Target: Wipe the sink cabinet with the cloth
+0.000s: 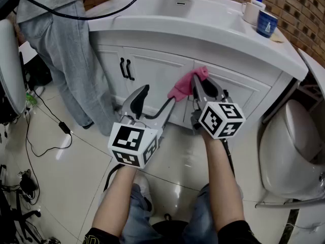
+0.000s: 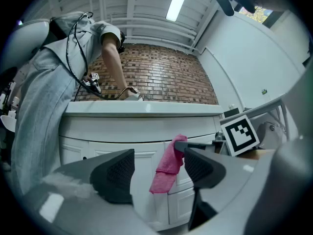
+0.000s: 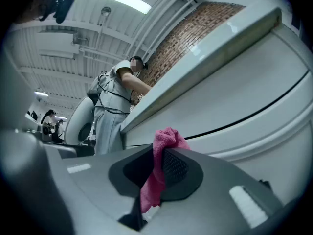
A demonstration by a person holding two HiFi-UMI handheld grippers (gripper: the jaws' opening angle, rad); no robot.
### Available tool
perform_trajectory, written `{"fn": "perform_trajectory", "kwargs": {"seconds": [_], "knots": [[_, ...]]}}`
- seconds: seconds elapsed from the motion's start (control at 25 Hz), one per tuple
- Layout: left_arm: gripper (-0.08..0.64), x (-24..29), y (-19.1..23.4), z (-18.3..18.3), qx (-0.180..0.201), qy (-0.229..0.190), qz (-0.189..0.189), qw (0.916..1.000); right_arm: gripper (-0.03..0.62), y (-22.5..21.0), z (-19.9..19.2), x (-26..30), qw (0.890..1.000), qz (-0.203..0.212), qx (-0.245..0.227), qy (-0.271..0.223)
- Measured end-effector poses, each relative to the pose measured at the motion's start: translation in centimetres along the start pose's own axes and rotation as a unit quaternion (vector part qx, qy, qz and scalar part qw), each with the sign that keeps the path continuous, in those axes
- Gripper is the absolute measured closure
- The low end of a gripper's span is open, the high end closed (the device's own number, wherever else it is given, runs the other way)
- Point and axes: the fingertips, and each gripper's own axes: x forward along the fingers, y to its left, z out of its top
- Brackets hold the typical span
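The left gripper (image 1: 155, 99) and the right gripper (image 1: 202, 88) lie nearest, both raised to the front of the sink cabinet (image 1: 157, 72). A standing person (image 1: 63, 44) occupies the cabinet's left end.

The right gripper view shows its jaws clenched on the pink cloth (image 3: 159, 165), held at the cabinet's upper door panel, just under the counter edge. Contact with the door cannot be confirmed.

The left gripper view shows its jaws spread with nothing between them. The cloth hangs beyond them.

Only the head view shows the counter top. A blue cup (image 1: 266, 23) and a white bottle (image 1: 252, 11) stand right of the basin. Their contents are not visible.
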Motion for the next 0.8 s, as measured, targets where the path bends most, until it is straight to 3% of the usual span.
{"fn": "perform_trajectory", "kwargs": {"seconds": [0.12,0.24,0.44,0.6,0.8], "knots": [[0.241,1.4,1.5,-0.7,-0.005,0.000,-0.002,1.0000,0.565,-0.6,-1.1,2.9,1.000,-0.004,0.017,0.003],[0.241,3.2,2.1,-0.9,-0.009,-0.007,-0.018,0.9998,0.565,-2.5,-1.6,4.1,0.999,-0.034,0.025,0.005],[0.241,7.1,1.1,-1.9,-0.018,-0.018,-0.064,0.9976,0.565,-4.7,-0.4,2.5,0.994,-0.081,-0.074,0.024],[0.241,9.8,-3.1,-1.8,-0.004,-0.033,-0.131,0.9909,0.563,-9.6,1.8,-3.9,0.979,-0.170,-0.109,0.032],[0.241,11.3,-6.1,-1.5,0.006,-0.040,-0.173,0.9841,0.563,-14.6,4.7,-10.2,0.946,-0.272,-0.168,0.052]]}}
